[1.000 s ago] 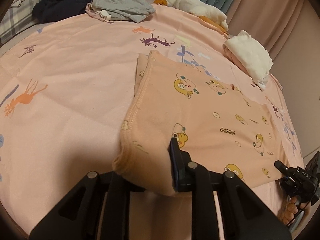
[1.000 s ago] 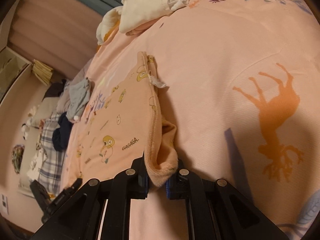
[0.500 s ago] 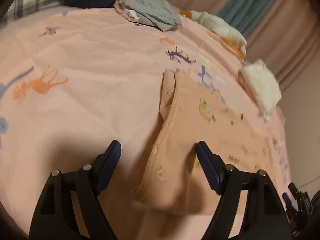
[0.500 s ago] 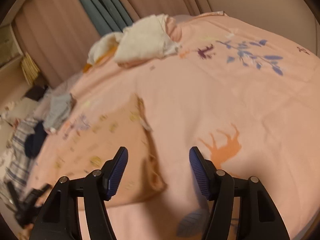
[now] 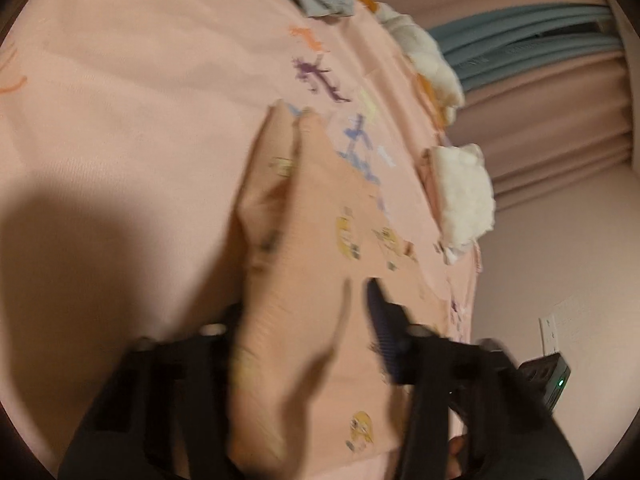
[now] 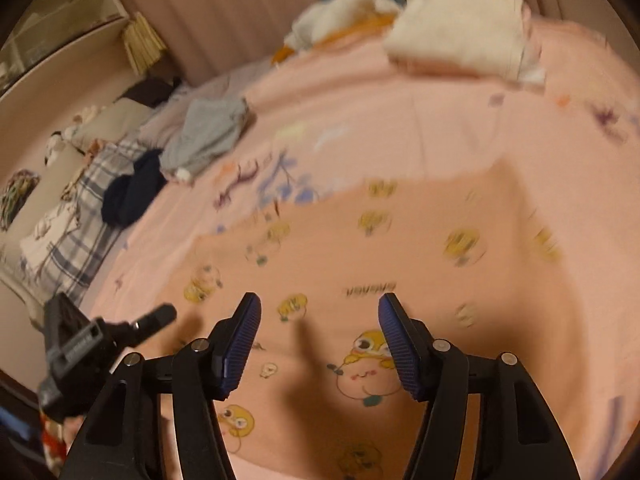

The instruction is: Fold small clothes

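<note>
A peach garment with yellow cartoon chicks (image 6: 400, 248) lies spread on the pink bed sheet (image 6: 400, 128). In the blurred left wrist view its near edge (image 5: 304, 280) rises between the fingers of my left gripper (image 5: 304, 320), covering the left finger; the right finger (image 5: 380, 320) shows beside the cloth, and whether it grips is unclear. My right gripper (image 6: 320, 340) is open and empty, hovering over the garment's near part.
A folded white and pink stack (image 6: 460, 40) and a white and orange heap (image 6: 336, 20) lie at the far edge by the curtains. A grey garment (image 6: 208, 132), a navy one (image 6: 132, 192) and plaid bedding (image 6: 76, 240) lie left. A black device (image 6: 80, 344) sits at the near left.
Both grippers let go of the garment's corners half a second ago. Since then the left has pushed forward onto the garment's edge, and the right has swung over the spread garment.
</note>
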Motion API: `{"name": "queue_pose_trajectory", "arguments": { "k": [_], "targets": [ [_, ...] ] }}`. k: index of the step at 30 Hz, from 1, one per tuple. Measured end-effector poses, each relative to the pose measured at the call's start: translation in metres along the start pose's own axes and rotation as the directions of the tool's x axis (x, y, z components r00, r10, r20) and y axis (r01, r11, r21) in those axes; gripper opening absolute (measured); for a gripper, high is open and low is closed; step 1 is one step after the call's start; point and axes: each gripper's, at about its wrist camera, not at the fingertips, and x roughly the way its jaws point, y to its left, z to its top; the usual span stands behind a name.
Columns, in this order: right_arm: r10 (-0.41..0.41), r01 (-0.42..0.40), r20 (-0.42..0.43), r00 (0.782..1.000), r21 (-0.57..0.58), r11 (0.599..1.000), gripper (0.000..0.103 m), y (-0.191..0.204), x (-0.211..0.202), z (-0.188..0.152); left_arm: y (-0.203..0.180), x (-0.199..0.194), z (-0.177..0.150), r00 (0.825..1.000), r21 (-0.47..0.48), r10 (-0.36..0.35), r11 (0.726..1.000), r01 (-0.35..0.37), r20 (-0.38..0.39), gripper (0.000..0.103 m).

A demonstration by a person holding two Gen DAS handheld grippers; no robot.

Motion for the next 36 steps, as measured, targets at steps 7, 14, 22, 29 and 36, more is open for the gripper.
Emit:
{"name": "queue_pose_trajectory", "arguments": {
  "k": [7, 14, 22, 29, 36],
  "targets": [
    [-0.092, 0.090, -0.012, 0.996, -0.126, 0.988, 0.009, 0.007, 0.011, -0.015, -0.027, 0.004, -0.010, 0.986, 0.171, 0.132, 0.974, -0.148, 0.102, 0.017],
    [0.066, -0.069, -0.073, 0.995, -0.053, 0.996, 0.009, -0.006, 0.016, -0.020, -0.055, -0.001, -0.018, 0.997, 0.245, 0.015, 0.969, -0.034, 0.078, 0.017],
    [0.145, -0.140, -0.102, 0.984, 0.057, 0.989, 0.009, -0.020, 0.010, -0.016, -0.075, 0.011, -0.032, 0.996, 0.302, 0.061, 0.950, -0.079, 0.068, 0.017],
    [0.197, -0.196, 0.009, 0.980, 0.162, 0.967, 0.009, -0.057, -0.035, -0.006, -0.132, 0.028, -0.050, 0.999, 0.385, 0.022, 0.923, -0.029, 0.025, 0.016],
    [0.122, -0.188, 0.203, 0.972, 0.347, 0.919, 0.058, -0.134, -0.103, -0.015, -0.213, 0.114, -0.139, 0.956, 0.645, 0.208, 0.764, -0.027, -0.207, 0.052]
  ]
}}
